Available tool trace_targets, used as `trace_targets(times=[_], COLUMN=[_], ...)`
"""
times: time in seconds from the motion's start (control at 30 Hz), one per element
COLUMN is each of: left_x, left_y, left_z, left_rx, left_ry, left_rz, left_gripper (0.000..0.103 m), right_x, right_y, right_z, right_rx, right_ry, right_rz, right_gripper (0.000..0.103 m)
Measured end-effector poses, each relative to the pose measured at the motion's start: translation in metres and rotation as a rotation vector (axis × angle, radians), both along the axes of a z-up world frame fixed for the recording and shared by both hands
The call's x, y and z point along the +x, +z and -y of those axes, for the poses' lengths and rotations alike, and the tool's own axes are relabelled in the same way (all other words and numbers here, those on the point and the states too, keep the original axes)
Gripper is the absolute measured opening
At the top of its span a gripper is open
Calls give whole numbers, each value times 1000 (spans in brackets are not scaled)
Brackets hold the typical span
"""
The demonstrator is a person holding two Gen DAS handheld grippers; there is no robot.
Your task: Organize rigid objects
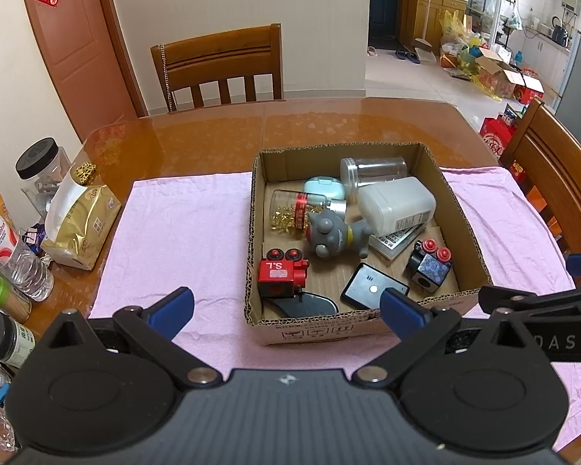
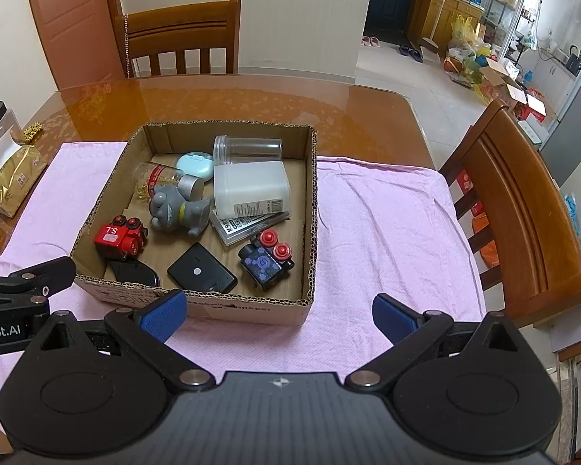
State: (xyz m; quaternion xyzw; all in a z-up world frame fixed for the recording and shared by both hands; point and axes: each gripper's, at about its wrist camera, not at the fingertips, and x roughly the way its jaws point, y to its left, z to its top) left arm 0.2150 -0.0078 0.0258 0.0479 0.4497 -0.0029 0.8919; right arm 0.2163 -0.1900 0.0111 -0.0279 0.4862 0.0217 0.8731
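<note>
Shallow brown cardboard box [image 1: 451, 201], centre frame on the pink-clothed counter [image 1: 182, 232], holding rigid items, among them a red block-shaped toy camera [image 1: 281, 273], probably light and best pinched across its flat sides; left hand-held gripper [image 1: 286, 306] and right hand-held gripper [image 2: 279, 312] both spread, empty.

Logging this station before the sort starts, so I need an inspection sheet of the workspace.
Surface: wooden table, pink cloth spread on it.
Job's things: cardboard box on the cloth holds red toy, grey figure, white container, clear jar, black device.
Clutter: gold bag, bottles at table's left edge.
Grippers: left gripper and right gripper open, empty.
Cables: nothing seen.
Surroundings: chair, door, kitchen beyond.
</note>
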Motion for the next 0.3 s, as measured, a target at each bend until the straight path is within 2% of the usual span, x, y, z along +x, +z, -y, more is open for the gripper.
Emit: trace_targets(times=[0.3], left_x=[-1], left_y=[2], left_z=[3], left_rx=[6], left_ry=[5], left_rz=[1], left_gripper=[102], right_x=[0], right_y=[0], right_z=[2], right_rx=[2], right_ry=[4], right_rz=[0], right_gripper=[103])
